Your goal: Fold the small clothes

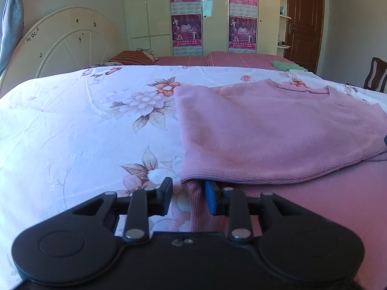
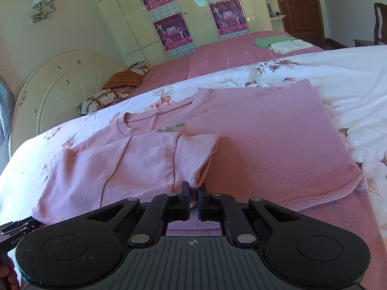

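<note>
Pink sweater: lying flat on the floral bedsheet, one side already folded across the body.
Right gripper: fingers pinched tight on the ribbed cuff of the sleeve, probably so it can drag it over neatly.
Left gripper: fingers partly apart at the hem corner; can't tell if they're actually gripping it.
Next: guessing a fold upward.

A home bedroom. Ahead of the hand-held gripper, a bed under a floral sheet, with a white arched headboard to its far left. Beyond, tall cream wardrobes hung with purple calendar posters, a brown panelled door far right, folded laundry on pink bedding.
</note>
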Demonstrator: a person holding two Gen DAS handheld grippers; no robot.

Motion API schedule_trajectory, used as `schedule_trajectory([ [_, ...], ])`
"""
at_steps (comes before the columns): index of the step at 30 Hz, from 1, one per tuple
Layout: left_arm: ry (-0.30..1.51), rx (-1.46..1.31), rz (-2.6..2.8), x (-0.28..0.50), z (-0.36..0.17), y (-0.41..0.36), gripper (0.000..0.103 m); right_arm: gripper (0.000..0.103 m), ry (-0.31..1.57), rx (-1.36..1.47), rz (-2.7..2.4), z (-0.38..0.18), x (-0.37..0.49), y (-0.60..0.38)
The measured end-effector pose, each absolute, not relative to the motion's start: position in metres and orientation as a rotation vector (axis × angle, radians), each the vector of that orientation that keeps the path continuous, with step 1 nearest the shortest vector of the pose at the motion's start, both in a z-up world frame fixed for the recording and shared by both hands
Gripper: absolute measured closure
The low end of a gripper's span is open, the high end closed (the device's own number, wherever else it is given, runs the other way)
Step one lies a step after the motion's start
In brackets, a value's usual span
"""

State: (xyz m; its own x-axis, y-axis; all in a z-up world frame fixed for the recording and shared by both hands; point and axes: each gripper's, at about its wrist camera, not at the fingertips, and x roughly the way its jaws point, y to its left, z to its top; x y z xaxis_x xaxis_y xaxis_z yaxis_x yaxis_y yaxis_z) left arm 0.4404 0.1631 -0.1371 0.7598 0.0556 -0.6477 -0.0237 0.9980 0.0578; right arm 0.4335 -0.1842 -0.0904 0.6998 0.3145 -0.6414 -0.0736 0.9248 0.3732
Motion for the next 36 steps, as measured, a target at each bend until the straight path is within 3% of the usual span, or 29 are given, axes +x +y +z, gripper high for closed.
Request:
schedule_trajectory([
  [4,0.648,-0.005,0.004,0.421,-0.119,0.174,0.061,0.098,0.787,0.381,0.216,-0.096,0.436,-0.194],
  [5,0.621,-0.019,-0.006,0.417,-0.113,0.175,0.054,0.094,0.767,0.394,0.216,-0.092,0.434,-0.198],
  [6,0.603,-0.025,-0.014,0.416,-0.109,0.175,0.052,0.075,0.741,0.392,0.212,-0.086,0.433,-0.203],
  [7,0.593,-0.029,-0.028,0.420,-0.105,0.174,0.052,0.065,0.709,0.380,0.203,-0.081,0.434,-0.205],
  [8,0.590,-0.030,-0.038,0.426,-0.104,0.171,0.052,0.062,0.697,0.376,0.205,-0.079,0.438,-0.208],
  [12,0.620,-0.109,-0.074,0.458,-0.114,0.162,0.057,0.062,0.745,0.457,0.200,-0.091,0.471,-0.217],
  [16,0.687,-0.148,-0.090,0.475,-0.141,0.158,0.056,0.062,0.796,0.491,0.235,-0.105,0.493,-0.215],
  [17,0.678,-0.132,-0.094,0.473,-0.143,0.157,0.056,0.074,0.799,0.467,0.250,-0.104,0.495,-0.213],
  [18,0.677,-0.113,-0.099,0.472,-0.143,0.155,0.056,0.100,0.809,0.431,0.267,-0.103,0.496,-0.210],
  [30,0.626,-0.103,-0.121,0.471,-0.122,0.148,0.050,0.100,0.707,0.265,0.083,-0.092,0.474,-0.210],
  [36,0.621,-0.094,-0.258,0.507,-0.117,0.083,0.050,0.100,0.671,0.257,0.252,-0.084,0.477,-0.184],
])
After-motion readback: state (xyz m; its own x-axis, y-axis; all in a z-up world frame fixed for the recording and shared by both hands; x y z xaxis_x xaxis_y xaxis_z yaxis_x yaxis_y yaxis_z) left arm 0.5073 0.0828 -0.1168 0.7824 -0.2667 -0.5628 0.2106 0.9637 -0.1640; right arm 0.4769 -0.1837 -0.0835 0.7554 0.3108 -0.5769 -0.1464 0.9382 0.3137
